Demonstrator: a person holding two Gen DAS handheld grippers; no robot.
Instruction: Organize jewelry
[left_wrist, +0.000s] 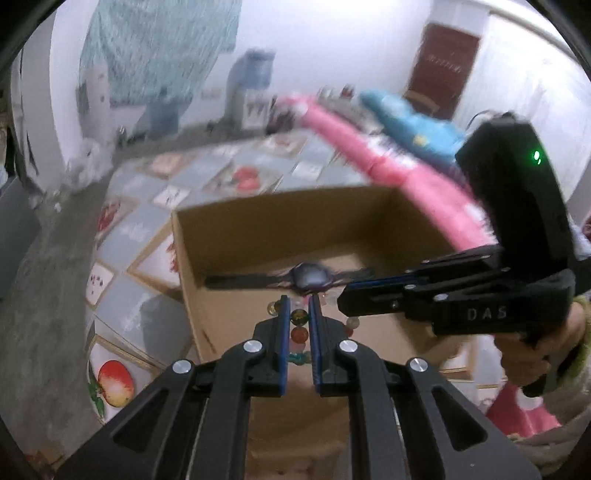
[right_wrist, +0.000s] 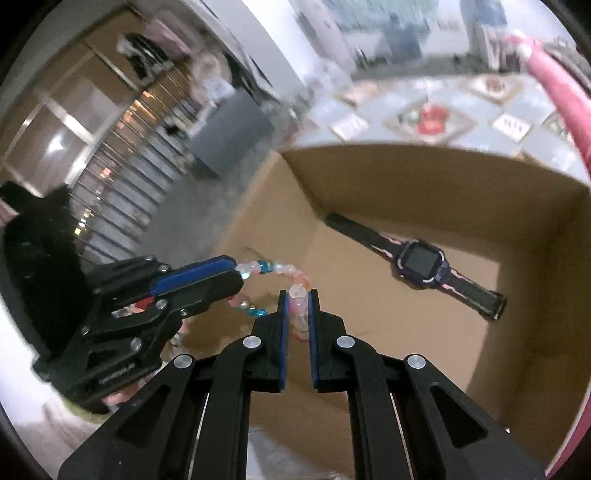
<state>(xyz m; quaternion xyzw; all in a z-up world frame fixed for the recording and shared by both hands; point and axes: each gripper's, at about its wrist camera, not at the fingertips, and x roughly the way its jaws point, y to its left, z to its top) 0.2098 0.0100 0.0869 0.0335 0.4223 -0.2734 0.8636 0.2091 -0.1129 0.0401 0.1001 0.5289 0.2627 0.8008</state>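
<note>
Bead bracelet (right_wrist: 275, 291) hangs pinched between left hand-held gripper (left_wrist: 299, 325) and right hand-held gripper (right_wrist: 298, 314) above the cardboard box (right_wrist: 535, 229), likely for lowering beside the watch (right_wrist: 421, 260).

- "DAS" — raised letters on the black body of the right gripper (left_wrist: 341, 301), left wrist view
- small print on the left gripper (right_wrist: 240, 275) body — too blurred to read
</note>
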